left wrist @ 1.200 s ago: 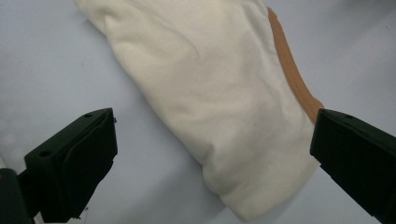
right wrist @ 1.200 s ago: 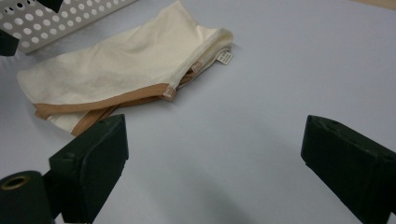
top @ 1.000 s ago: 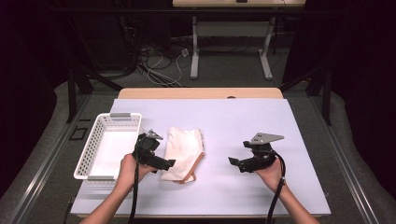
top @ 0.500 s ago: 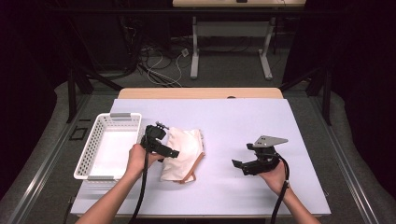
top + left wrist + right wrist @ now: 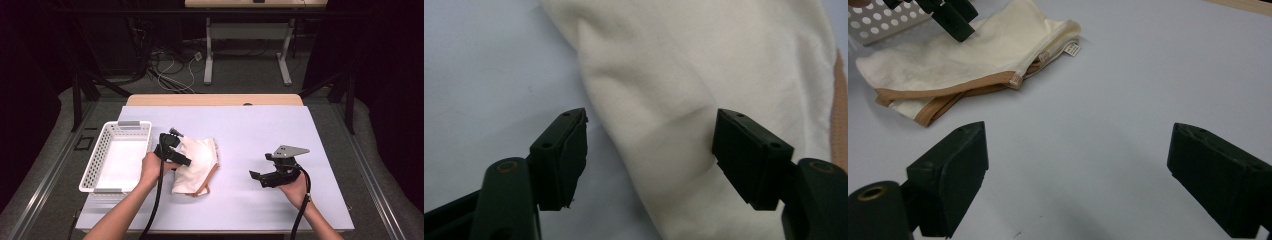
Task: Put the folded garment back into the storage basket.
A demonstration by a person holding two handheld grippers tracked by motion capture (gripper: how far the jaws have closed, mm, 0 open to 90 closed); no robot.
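While the left gripper point(image 5: 186, 161) is hanging over the near left edge of the folded cream cloth point(image 5: 197, 165), its jaws have just been closing in, and in the left gripper view they are standing partly open, straddling the cloth's point(image 5: 704, 100) rounded edge with one pad over bare tabletop and the other over the fabric, neither visibly pressing on it. That cloth is lying flat on the pale lavender table point(image 5: 260, 130), left of centre, just beside the white perforated basket point(image 5: 95, 170), with a tan-trimmed layer peeking out along its near and right edges. Over on the other side, the right gripper point(image 5: 255, 176) is sitting low over the table, well apart from the cloth, jaws standing wide with nothing between them but bare surface, as the right gripper view is showing. From that view the cloth's point(image 5: 973, 50) tan hem is running along the near edge, small labels are sticking out at the corner, and the left gripper point(image 5: 955, 20) is hovering at its far side by the basket point(image 5: 878, 22). Plenty of open tabletop is stretching between cloth and right gripper, and more is lying toward the far and right edges.
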